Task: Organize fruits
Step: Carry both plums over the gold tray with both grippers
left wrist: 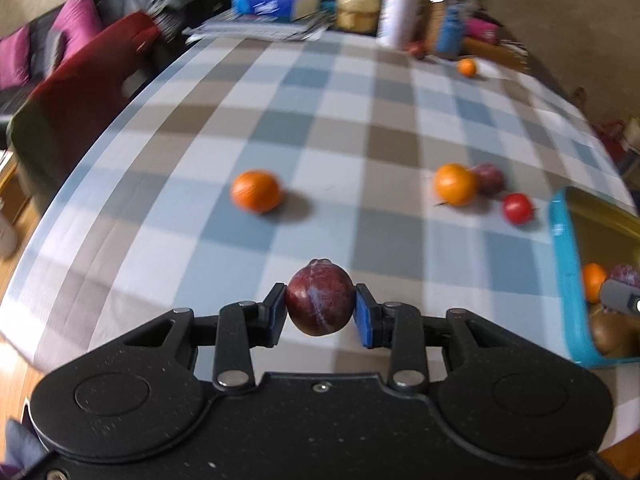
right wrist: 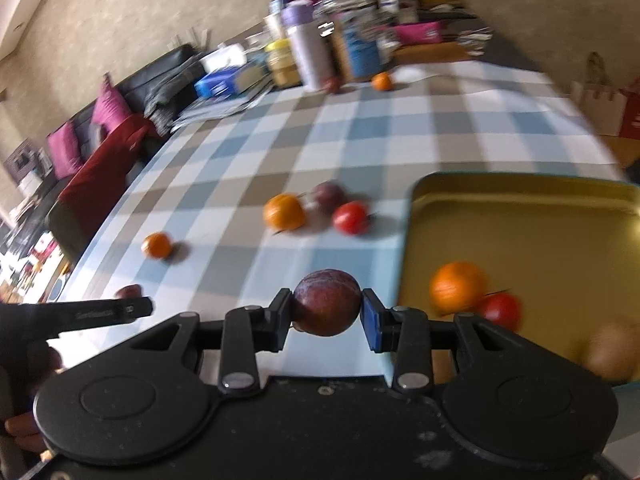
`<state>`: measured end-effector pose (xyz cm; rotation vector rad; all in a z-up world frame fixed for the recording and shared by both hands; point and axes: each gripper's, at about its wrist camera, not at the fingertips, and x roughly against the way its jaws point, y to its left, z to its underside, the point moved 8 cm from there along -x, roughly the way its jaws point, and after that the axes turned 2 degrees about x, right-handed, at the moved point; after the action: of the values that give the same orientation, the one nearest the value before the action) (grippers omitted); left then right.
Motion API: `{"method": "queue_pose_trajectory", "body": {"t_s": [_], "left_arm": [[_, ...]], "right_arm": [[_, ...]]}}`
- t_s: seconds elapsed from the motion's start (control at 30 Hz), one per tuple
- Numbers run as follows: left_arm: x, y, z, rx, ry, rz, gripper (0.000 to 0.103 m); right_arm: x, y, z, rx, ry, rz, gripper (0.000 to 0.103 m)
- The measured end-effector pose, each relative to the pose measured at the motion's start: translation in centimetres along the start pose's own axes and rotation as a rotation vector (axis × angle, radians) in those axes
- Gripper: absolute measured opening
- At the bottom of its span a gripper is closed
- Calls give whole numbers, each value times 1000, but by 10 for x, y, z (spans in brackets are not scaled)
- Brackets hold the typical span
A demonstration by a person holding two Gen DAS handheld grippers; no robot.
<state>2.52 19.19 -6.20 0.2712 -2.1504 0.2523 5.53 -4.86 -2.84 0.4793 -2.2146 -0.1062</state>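
Each pair of tongs grips a plum: the left tongs (left wrist: 320,310) hold one plum (left wrist: 319,299), the right tongs (right wrist: 326,316) another plum (right wrist: 327,303). Plums look light, smooth, easily bruised; pads belong across the widest middle, as here, squeezed gently.

Open tablecloth (left wrist: 320,128) between scattered fruit, seemingly

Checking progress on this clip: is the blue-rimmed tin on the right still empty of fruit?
No. In the right wrist view the tin already holds an orange and a red tomato-like fruit on its gold floor.
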Motion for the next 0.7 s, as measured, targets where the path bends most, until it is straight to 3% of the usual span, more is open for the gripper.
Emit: {"method": "queue_pose_trajectory", "body": {"t_s": [0.4, 0.7], "left_arm": [[10, -104, -21, -183, 3, 146, 44], [11, -180, -33, -284, 36, 245, 44]], "right_arm": [[36, -120, -12, -188, -32, 197, 39], [50, -187, -8, -364, -53, 245, 39]]}}
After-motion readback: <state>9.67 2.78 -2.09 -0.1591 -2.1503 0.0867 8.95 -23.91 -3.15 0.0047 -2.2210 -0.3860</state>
